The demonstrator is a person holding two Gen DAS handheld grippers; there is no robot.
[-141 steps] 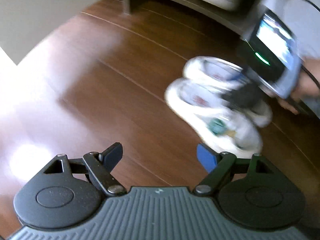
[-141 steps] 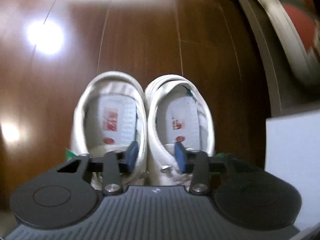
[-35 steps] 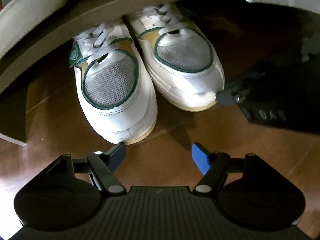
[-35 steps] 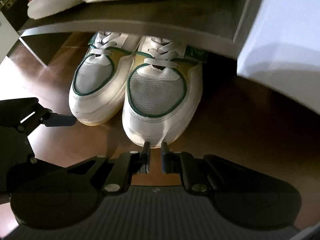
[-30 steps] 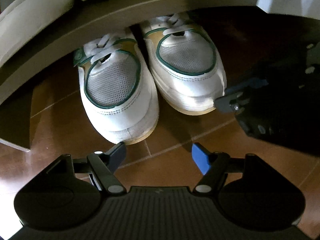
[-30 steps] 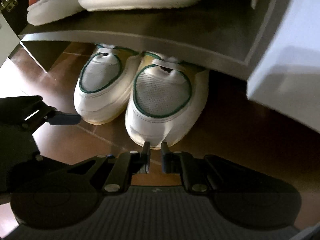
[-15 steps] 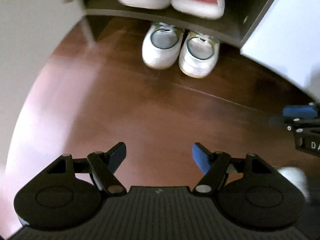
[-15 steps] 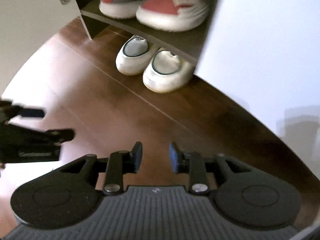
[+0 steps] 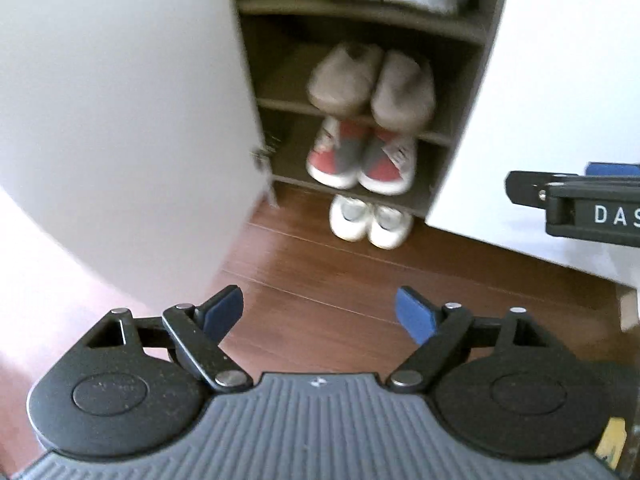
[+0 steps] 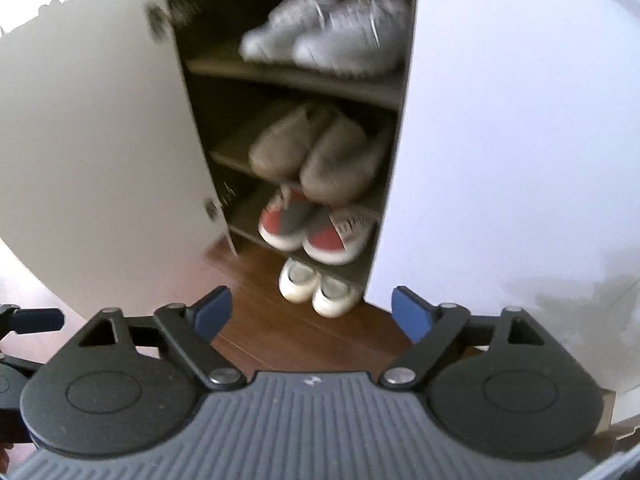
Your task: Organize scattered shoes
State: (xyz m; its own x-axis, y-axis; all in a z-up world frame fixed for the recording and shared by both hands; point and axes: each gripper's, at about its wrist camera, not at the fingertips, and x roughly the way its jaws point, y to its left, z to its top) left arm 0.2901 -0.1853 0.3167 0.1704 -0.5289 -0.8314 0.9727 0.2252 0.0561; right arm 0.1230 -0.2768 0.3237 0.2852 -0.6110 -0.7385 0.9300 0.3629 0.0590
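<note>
- Your left gripper [image 9: 318,312] and right gripper [image 10: 306,312]: both spread wide, nothing held.
- Wood floor [image 9: 360,280] between you and cabinet: no loose shoes in view.
- White pair [image 9: 370,220] at 12 o'clock, toes toward you, side by side under the lowest shelf [image 9: 352,190]; neither hand clearly nearer.
- Beyond: red pair [image 9: 360,160], tan pair [image 9: 370,84], grey pair [image 10: 328,36] shelved; cabinet door [image 9: 120,120] ajar at 10 o'clock.

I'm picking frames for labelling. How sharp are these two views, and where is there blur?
Left wrist view: tongs crisp, shelf shoes smeared, beige pair worst. Right wrist view: tongs crisp, grey pair streaked, cabinet door bowed by fisheye.
</note>
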